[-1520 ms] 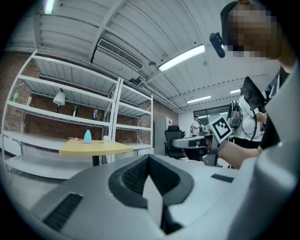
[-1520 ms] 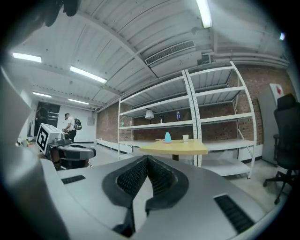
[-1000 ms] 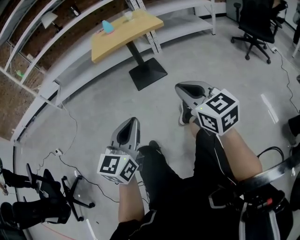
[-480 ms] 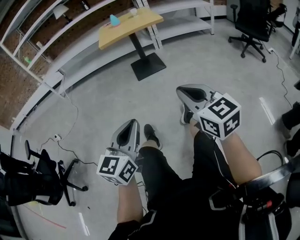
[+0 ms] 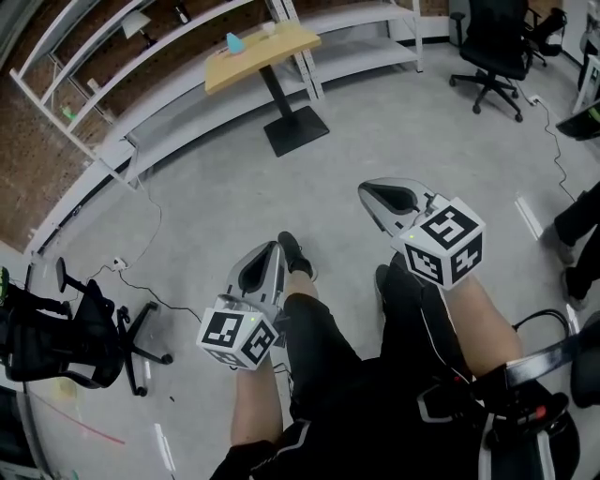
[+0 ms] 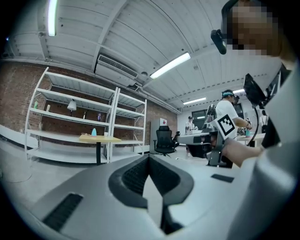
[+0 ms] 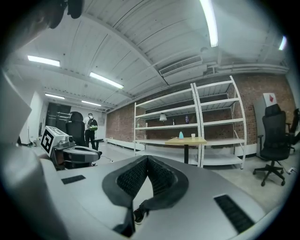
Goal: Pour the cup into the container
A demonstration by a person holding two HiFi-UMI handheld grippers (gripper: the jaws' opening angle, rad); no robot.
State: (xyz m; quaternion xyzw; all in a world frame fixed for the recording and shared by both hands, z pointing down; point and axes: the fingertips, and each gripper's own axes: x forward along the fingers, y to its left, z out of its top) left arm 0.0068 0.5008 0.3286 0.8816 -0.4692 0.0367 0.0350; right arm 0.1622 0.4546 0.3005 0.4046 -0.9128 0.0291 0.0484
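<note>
**Cup and blue vessel on the far table; both tongs shut and empty**

The small white cup (image 5: 269, 29) is standing upright on the wooden table (image 5: 281, 49) at the far side of the room, near a pale blue vessel (image 5: 233, 42), which I am taking to be the container; both are showing too small to tell what either is holding; the table is standing before white shelving (image 5: 112, 103) and a brick wall

Progress: cup and vessel are sitting apart on the tabletop, nothing tilted, nothing gripped; this is fitting a cup waiting to be poured as well as one emptied and set down again; the pictures are not settling which

Left gripper (image 5: 265, 253): jaws are lying together, nothing between them, pointing roughly level across the grey floor (image 5: 187, 216) towards the table, well apart from it

Right gripper (image 5: 375, 194): jaws likewise pressing together on nothing; a shoe is showing beyond them, on the floor, not held; this gripper is also lying well short of the table
</note>
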